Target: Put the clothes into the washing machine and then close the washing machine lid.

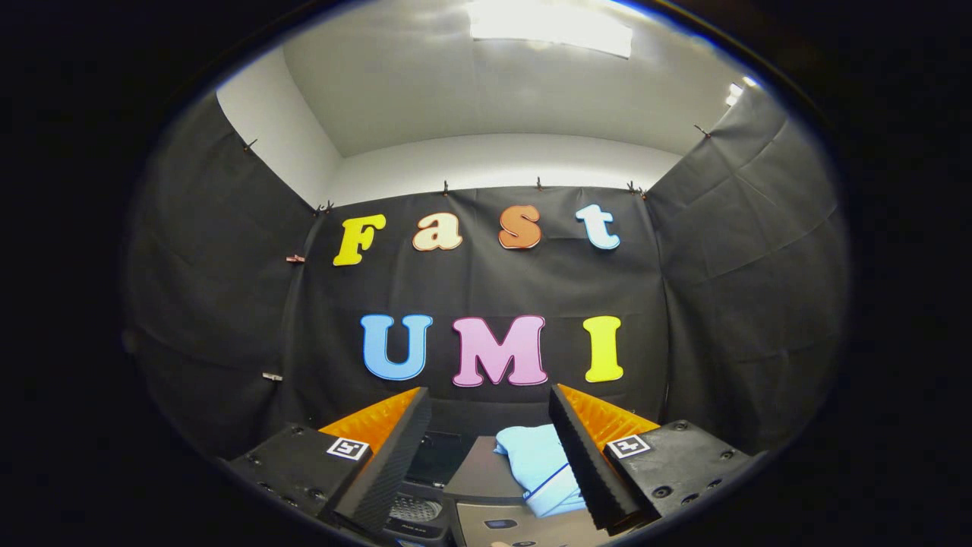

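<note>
claw (490,425) released, fingers spread wide, folded light blue clothes (541,463) between them on washing machine (486,479), label unreadable

Folded light-blue cloth garment (541,465): lay on the flat grey lid (486,475) of the washing machine, between the fingers of the hand-held gripper (490,425), nearer the right one. The fingers stood apart. Perforated metal drum opening (414,507): left of lid, beside left finger. Booth wall beyond.
</note>
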Available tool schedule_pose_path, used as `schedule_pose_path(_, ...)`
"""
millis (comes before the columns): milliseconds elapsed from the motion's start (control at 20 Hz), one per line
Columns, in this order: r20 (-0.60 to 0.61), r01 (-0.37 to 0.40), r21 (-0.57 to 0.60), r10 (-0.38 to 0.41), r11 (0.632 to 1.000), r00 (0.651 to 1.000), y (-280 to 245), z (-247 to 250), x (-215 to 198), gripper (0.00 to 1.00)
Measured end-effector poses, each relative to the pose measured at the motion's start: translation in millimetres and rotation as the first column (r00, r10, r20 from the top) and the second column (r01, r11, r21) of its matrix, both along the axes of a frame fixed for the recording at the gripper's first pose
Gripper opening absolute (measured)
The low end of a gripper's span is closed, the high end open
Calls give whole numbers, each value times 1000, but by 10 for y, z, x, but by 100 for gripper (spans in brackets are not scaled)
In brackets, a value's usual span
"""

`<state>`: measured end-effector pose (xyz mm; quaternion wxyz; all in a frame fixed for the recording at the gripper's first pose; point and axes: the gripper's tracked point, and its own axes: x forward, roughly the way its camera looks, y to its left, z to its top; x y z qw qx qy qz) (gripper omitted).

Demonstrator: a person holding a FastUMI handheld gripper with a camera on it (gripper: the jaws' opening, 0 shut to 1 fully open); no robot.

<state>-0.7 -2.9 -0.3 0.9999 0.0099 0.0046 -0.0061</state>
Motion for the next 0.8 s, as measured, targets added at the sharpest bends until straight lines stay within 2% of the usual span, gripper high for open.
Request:
schedule_pose_path(450, -15, 12, -1, -12, 1000, 1000, -47, -59, 54, 97)
schedule_pose_path(800, -18, 52, -23, -53, 998, 998, -240, -31, 249, 98)
